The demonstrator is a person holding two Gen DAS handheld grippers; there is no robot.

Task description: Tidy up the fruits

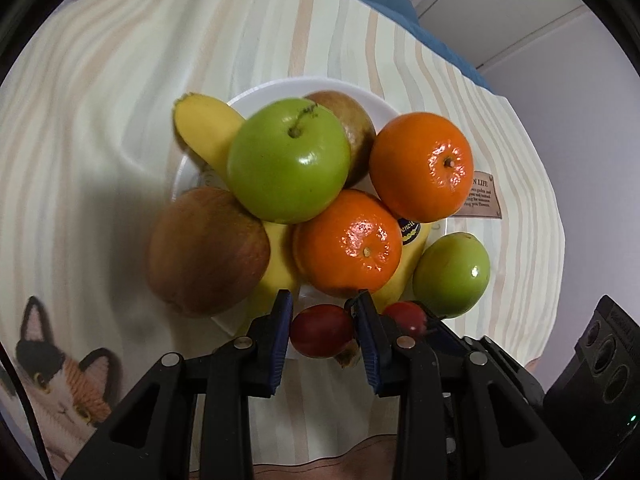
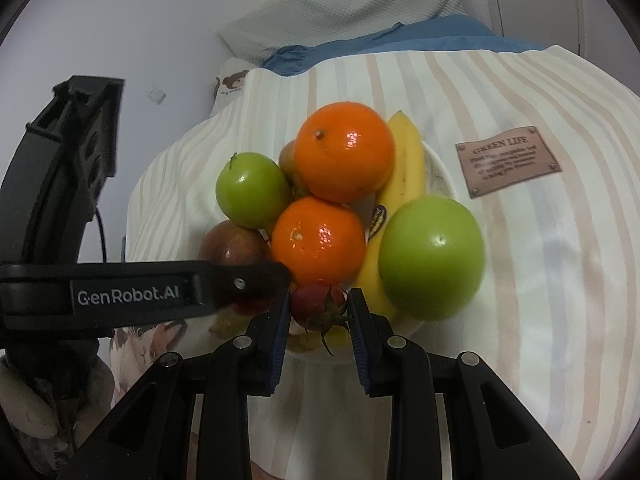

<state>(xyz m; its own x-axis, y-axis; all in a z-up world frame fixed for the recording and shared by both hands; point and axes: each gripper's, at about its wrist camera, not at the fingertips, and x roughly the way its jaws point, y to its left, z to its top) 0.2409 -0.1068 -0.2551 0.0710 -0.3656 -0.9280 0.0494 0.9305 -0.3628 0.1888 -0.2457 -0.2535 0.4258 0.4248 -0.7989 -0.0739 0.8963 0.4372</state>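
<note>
Each hand-held gripper, the left (image 1: 323,318) and the right (image 2: 318,304), was clamped on its own cherry tomato (image 1: 322,330) (image 2: 318,306) directly over the near rim of the heaped white plate (image 1: 372,98).

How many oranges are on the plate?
2. One orange lies near the tools, the other orange behind it toward the label. More may be hidden under the pile.
</note>
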